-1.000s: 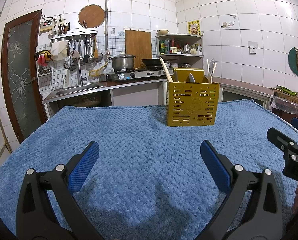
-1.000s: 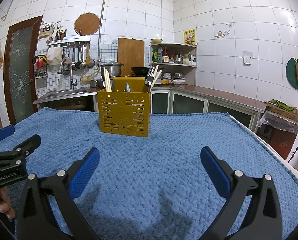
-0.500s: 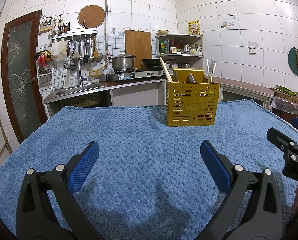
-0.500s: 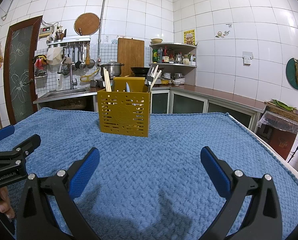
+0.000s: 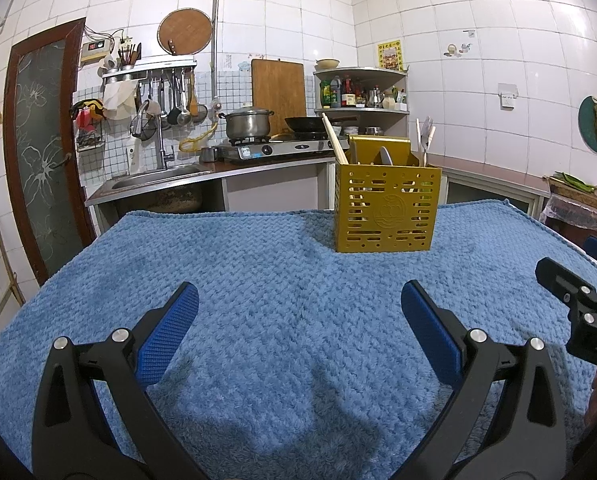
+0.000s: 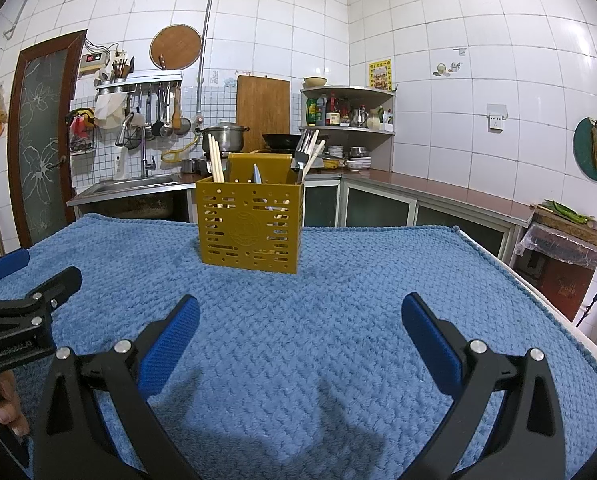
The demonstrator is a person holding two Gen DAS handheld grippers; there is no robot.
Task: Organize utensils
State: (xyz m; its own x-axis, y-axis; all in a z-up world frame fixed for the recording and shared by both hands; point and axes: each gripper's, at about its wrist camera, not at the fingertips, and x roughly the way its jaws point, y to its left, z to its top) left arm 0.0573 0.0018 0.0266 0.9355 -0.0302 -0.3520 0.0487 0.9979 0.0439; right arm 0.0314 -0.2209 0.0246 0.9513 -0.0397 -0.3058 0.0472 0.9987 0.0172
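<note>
A yellow perforated utensil holder (image 5: 387, 208) (image 6: 250, 226) stands upright on the blue towel toward the far side. Chopsticks (image 6: 216, 159), a knife blade (image 6: 257, 173) and forks (image 6: 307, 151) stick out of its top. My left gripper (image 5: 298, 332) hovers open over bare towel, well short of the holder, with nothing between its blue pads (image 5: 166, 336). My right gripper (image 6: 300, 334) is likewise open and empty, facing the holder from the near side. Each gripper shows at the edge of the other's view: the right one (image 5: 578, 312), the left one (image 6: 22, 300).
The blue towel (image 5: 258, 280) covers the whole table; its right edge (image 6: 538, 292) drops off toward cabinets. Behind are a sink (image 5: 154, 174), a stove with a pot (image 5: 247, 124) and wok, a corner shelf of bottles (image 6: 338, 110), and a door (image 5: 38, 152) at left.
</note>
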